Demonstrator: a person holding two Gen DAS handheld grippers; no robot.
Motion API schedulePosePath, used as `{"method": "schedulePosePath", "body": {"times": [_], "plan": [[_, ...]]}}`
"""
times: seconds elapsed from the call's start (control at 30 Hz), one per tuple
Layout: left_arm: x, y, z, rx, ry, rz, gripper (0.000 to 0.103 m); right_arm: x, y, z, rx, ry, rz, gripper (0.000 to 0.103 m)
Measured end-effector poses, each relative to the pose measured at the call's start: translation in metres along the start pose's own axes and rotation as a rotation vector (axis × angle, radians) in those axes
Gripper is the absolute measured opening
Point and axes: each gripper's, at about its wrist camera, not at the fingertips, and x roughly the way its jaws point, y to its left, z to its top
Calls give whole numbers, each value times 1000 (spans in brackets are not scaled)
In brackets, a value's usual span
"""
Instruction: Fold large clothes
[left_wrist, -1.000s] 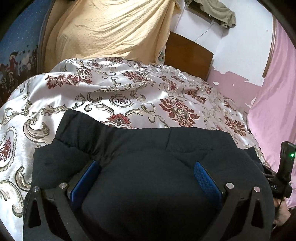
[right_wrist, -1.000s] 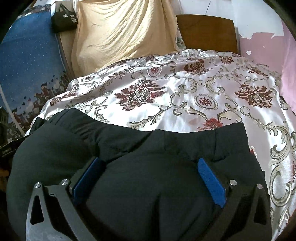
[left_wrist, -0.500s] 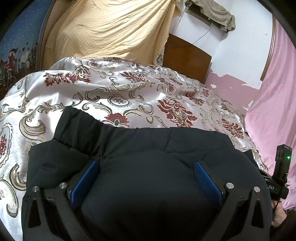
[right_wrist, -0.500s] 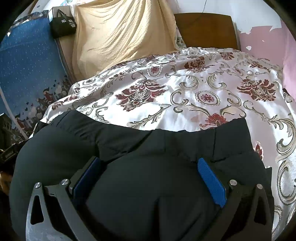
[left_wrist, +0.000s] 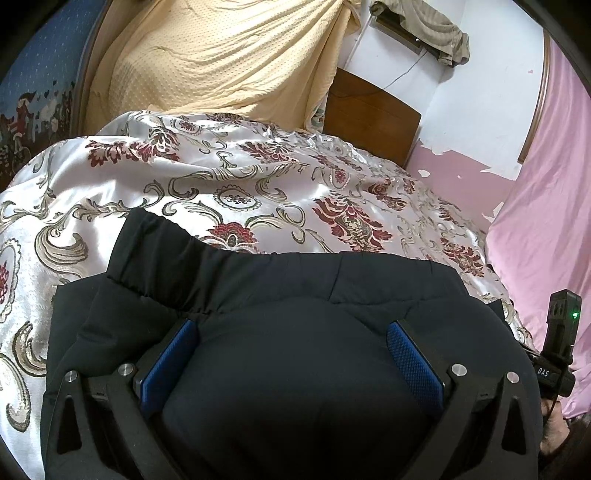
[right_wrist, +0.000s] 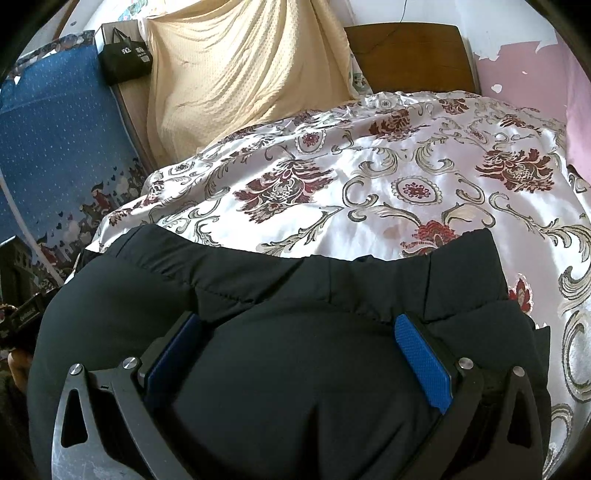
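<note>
Item: black padded jacket (left_wrist: 288, 302), lying on the flowered bedspread (left_wrist: 221, 177) well short of the wooden headboard (left_wrist: 369, 114). Left tongs (left_wrist: 291, 354) and right tongs (right_wrist: 299, 350) are standing wide apart, each straddling a puffed fold, seemingly pressing it flat for folding; nothing is being pinched.

Left gripper (left_wrist: 291, 343): jaws spread wide, blue pads (left_wrist: 168, 363) far apart, dark padded fabric bulging between them. Right gripper (right_wrist: 299, 343): same pose, jaws wide, blue pads (right_wrist: 424, 363) flanking fabric. Both point forward, side by side; right gripper body visible at left view's right edge.
</note>
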Motion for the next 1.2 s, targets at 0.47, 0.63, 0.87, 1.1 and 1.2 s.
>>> {"method": "schedulePosePath", "body": {"times": [0.47, 0.63, 0.87, 1.1, 1.2], "plan": [[-22, 8, 3, -25, 24, -24, 103, -44, -11, -7, 61, -71, 80, 102], [-48, 25, 11, -76, 39, 20, 103, -77, -36, -7, 163, -93, 68, 102], [-86, 75, 16, -184, 50, 151, 103, -99, -71, -16, 188, -25, -39, 102], [-94, 103, 3, -222, 145, 134, 103, -70, -87, -32, 189, 120, 27, 102], [-95, 97, -5, -131, 204, 119, 103, -66, -87, -35, 186, 130, 46, 102]]}}
